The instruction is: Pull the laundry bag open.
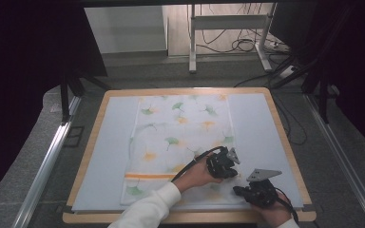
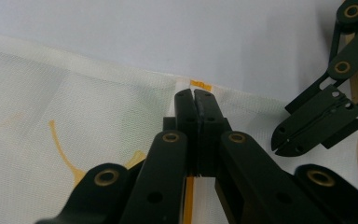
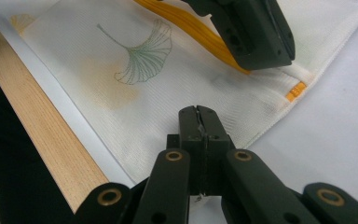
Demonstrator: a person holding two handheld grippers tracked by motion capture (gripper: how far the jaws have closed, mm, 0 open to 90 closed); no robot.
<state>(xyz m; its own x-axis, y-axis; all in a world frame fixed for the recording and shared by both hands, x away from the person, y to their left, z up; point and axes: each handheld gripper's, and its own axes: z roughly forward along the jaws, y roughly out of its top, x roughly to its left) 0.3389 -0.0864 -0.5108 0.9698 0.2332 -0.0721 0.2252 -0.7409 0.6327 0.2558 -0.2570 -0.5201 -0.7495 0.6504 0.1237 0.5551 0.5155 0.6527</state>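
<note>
A: Where is the cloth (image 1: 178, 142)?

B: It lies flat on the pale mat (image 1: 256, 128) of the wooden-edged table (image 1: 89, 151), running from the far side toward the person. It is white, printed with green and orange ginkgo leaves, with an orange stripe (image 1: 149, 175) across it near the person's end. In the right gripper view its near right corner (image 3: 303, 86) shows a short orange tab at the hem.

A: And the 2 grippers?

B: Both sit over the near right part of the cloth, close together. The left gripper (image 1: 222, 164) is held by a hand (image 1: 197, 175) whose white sleeve (image 1: 149, 209) comes in from the bottom edge and slants up to the right, so that forearm crosses over the cloth's near end. Its black cable arcs back over the hand. The right gripper (image 1: 259, 190) is nearer the table's front edge, held by a hand (image 1: 275, 211) at the bottom of the high view, its grey 3-cornered plate facing up.

A: How do the jaws stand?

B: In the left gripper view the left gripper (image 2: 196, 100) has its 2 jaws pressed together, tips down at the cloth just short of the hem. Whether fabric is pinched between them I cannot tell. The right gripper (image 3: 199, 116) is likewise closed, tips over the cloth near its edge, nothing visibly between them.

A: Do they touch each other?

B: No, they are near but apart.
</note>
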